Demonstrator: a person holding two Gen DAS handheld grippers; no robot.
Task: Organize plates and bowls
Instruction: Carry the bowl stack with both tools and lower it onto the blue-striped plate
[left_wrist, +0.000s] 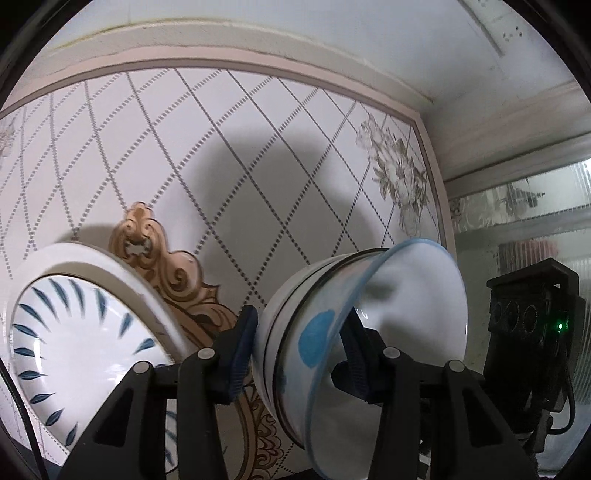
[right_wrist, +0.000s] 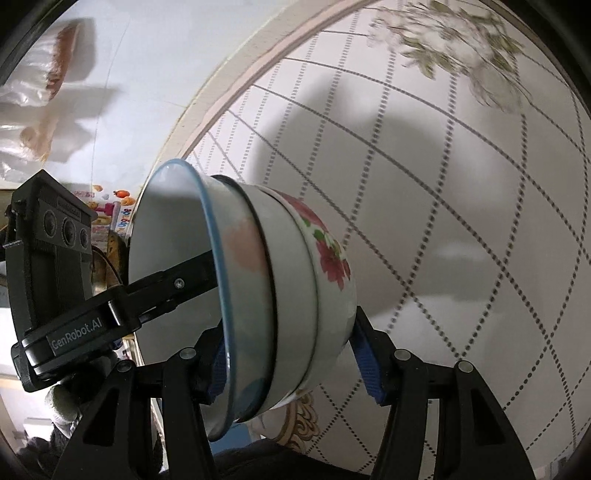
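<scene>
Left wrist view: both hand-held grippers pinch the same stack of bowls (left_wrist: 295, 332), tipped on its side above the patterned tabletop (left_wrist: 258, 166). Left hand-held gripper (left_wrist: 297, 345) clamps its rim, the right hand-held gripper (right_wrist: 291, 363) clamps the opposite side. A blue-leaf plate (left_wrist: 81, 332) sits near the tabletop's left edge.

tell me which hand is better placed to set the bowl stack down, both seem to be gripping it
Right, probably. The right gripper spans the whole bowl stack, all three bowls between its pads. The left gripper pinches only one side of its wall.
</scene>
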